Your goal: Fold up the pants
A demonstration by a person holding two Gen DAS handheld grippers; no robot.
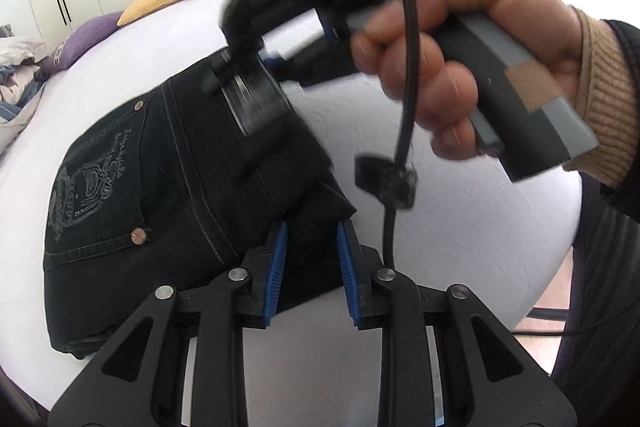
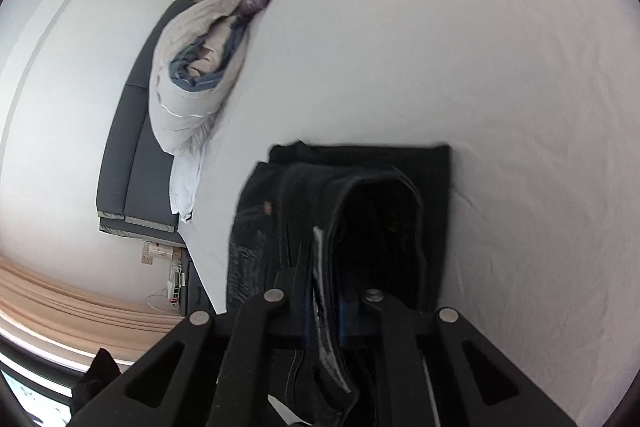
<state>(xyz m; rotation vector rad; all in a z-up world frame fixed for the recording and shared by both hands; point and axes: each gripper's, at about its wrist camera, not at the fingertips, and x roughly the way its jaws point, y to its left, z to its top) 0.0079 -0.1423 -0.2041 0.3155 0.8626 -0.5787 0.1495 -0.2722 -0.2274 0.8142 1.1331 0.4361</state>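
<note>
Pants (image 1: 168, 179) folded on bed (image 1: 460, 227); both jaws clenched on waistband edge; sheet open beyond.

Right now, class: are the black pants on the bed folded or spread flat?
Folded: the black pants lie as a compact stack of layers on the bed.

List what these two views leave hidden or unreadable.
- Right gripper tips, left wrist view: blurred and dark against the pants.
- Pocket embroidery, left wrist view: lettering too small to read.
- Pants leg ends, both views: not in view; covered by folded layers or cut off by the gripper bodies.
- Left gripper contact, left wrist view: pads flank the cloth, pressing unclear.
</note>
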